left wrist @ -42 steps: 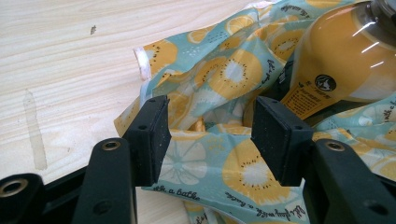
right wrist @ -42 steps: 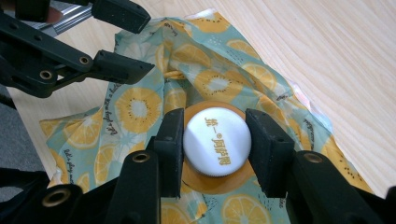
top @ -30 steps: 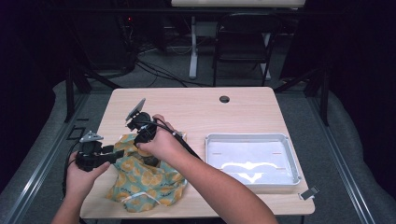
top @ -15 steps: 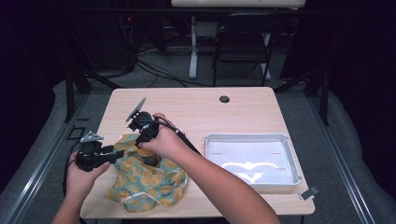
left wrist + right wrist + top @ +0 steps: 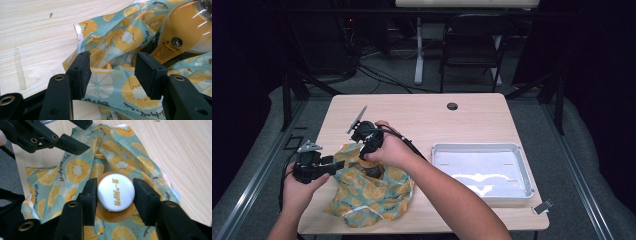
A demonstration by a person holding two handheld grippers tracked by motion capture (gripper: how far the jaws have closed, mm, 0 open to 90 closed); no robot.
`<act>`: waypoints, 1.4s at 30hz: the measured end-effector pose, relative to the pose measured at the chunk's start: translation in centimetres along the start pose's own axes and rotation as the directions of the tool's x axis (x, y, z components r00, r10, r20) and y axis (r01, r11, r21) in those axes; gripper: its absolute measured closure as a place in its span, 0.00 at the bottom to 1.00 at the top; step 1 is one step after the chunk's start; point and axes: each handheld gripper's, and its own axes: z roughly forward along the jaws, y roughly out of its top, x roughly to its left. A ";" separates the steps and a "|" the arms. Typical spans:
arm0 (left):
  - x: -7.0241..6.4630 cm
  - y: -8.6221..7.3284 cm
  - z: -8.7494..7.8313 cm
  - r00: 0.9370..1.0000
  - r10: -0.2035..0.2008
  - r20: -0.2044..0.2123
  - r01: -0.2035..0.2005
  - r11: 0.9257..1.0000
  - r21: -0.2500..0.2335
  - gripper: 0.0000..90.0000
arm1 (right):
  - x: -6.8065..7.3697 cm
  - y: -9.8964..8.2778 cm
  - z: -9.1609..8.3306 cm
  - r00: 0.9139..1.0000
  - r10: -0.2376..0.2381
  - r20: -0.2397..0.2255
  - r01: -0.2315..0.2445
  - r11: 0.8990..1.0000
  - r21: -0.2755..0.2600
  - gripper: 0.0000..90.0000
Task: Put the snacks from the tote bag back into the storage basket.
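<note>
A teal cloth bag (image 5: 372, 192) printed with orange and kiwi slices lies crumpled on the table's front left. A bottle of orange drink (image 5: 185, 32) with a white cap (image 5: 116, 192) stands in its folds. My right gripper (image 5: 115, 195) points down over the bottle (image 5: 373, 171). Its jaws have just been closing, and the pads now press on both sides of the cap. My left gripper (image 5: 112, 72) comes in from the bag's left edge (image 5: 337, 162). It is open, with a fold of the cloth lying loose between the pads.
A white tray (image 5: 524, 172) sits on the right half of the wooden table (image 5: 422, 117). A cable hole (image 5: 452, 106) lies near the far edge, and a small clip (image 5: 543, 206) at the front right corner. A chair (image 5: 472, 45) stands beyond the table.
</note>
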 end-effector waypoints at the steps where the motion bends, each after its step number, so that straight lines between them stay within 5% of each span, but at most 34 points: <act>1: 0.0 0.0 0.0 1.000 -0.001 -0.001 0.001 1.000 0.001 0.52 | 0.0 0.0 -0.1 1.000 -0.008 0.005 0.008 1.000 -0.001 0.64; 23: 0.0 0.0 0.0 1.000 -0.001 -0.002 0.001 1.000 -0.002 0.52 | 0.9 0.2 -0.4 0.997 0.050 0.050 -0.051 0.999 0.005 0.65; 42: 0.0 0.0 0.0 1.000 -0.001 0.001 0.001 1.000 -0.002 0.52 | 1.6 1.1 -3.6 0.997 0.050 0.061 -0.049 0.999 -0.022 0.65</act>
